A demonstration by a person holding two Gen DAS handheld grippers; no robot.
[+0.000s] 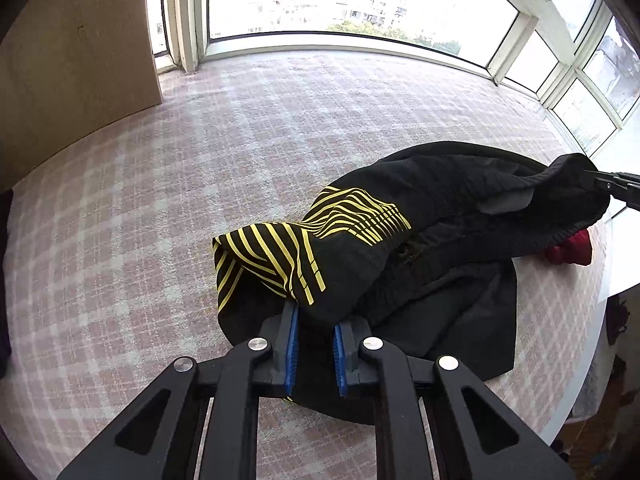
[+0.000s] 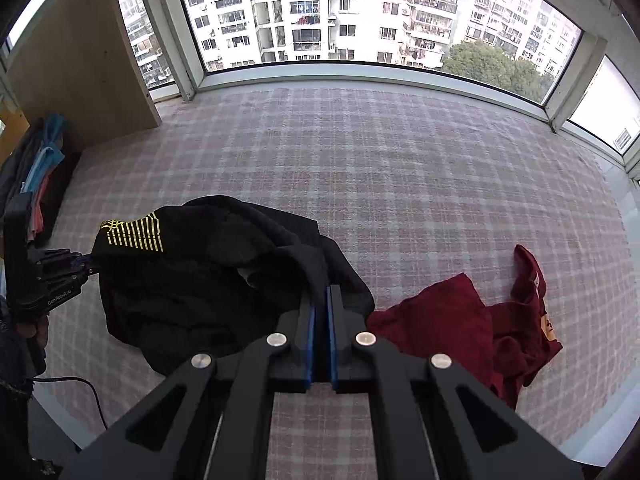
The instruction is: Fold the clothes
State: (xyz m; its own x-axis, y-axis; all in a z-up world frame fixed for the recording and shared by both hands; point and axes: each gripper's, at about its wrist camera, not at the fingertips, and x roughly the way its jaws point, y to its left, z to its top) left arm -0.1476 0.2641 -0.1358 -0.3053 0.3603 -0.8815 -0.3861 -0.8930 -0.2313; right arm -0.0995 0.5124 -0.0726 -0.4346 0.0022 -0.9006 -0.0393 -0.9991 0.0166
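A black garment with yellow stripes [image 1: 400, 264] lies bunched on the plaid cover, partly lifted at two ends. My left gripper [image 1: 314, 318] is shut on its striped end, with cloth draped over and between the blue pads [image 1: 294, 344]. The right wrist view shows that same gripper [image 2: 86, 266] at the far left, holding the striped corner of the black garment [image 2: 200, 272]. My right gripper [image 2: 321, 294] is shut on a black fold at the garment's other end, and it also shows at the far right of the left wrist view [image 1: 600, 182].
A dark red garment [image 2: 460, 320] lies crumpled to the right of the black one. The plaid cover [image 2: 400, 180] runs back to the window sill [image 2: 360, 70]. A wooden board [image 2: 80, 72] stands at the back left, with stacked clothes [image 2: 40, 168] below it. A black cable [image 2: 72, 380] trails near the left edge.
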